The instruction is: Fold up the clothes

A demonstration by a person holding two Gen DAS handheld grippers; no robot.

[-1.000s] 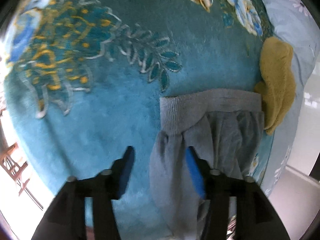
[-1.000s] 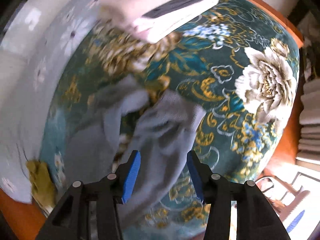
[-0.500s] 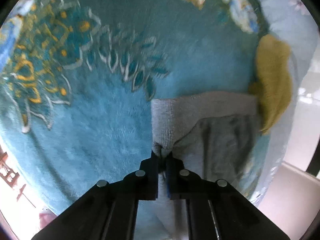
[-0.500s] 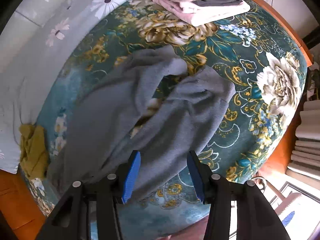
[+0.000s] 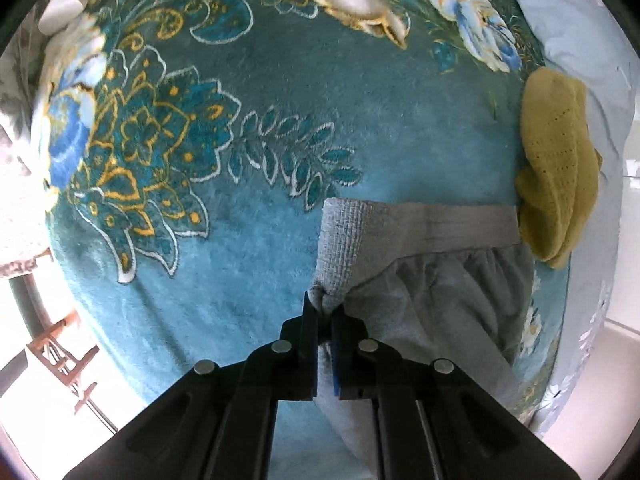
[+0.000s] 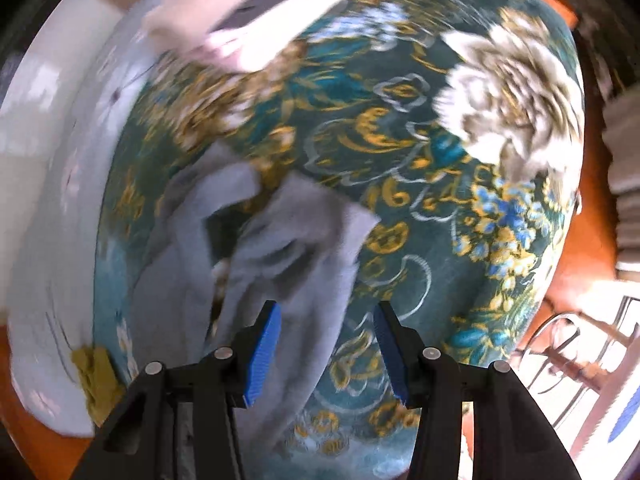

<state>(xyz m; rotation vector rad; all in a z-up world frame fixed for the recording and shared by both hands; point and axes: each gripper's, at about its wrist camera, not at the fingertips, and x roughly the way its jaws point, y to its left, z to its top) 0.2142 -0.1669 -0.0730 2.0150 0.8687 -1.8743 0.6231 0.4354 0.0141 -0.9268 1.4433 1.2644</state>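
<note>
Left wrist view is looking almost straight down on a bed whose teal floral blanket (image 5: 248,92) is filling most of the frame, with a pale blue flowered sheet (image 5: 580,60) showing along the right edge. The grey trousers (image 5: 440,292) are lying on the blanket at the lower right, their ribbed waistband (image 5: 420,226) running across toward a crumpled mustard-yellow cloth (image 5: 556,164) that is touching the waistband's right end. The left hand-held gripper (image 5: 325,312) is standing fully closed, its jaws pinching a small bunch of fabric at the waistband's left corner, where the ribbing is puckering just above the fingertips. In the right wrist view, which is heavily blurred, the same blanket (image 6: 420,128) is curving away with a large white and gold flower printed at the upper right, and the trousers (image 6: 280,248) are sprawling across its left half with both legs spread and rumpled, one cuff lying toward the centre. A folded stack of pale pink clothes (image 6: 248,16) with a dark flat object on top is sitting at the far end of the bed, well apart from the trousers. The yellow cloth (image 6: 96,376) is showing at the lower left edge beside the sheet. The right hand-held gripper (image 6: 328,344) is hovering over the near part of the trousers with its blue pads (image 6: 264,356) standing about halfway apart and gripping nothing; the grey fabric is lying below the left pad, and whether the pad is touching it cannot be told.
</note>
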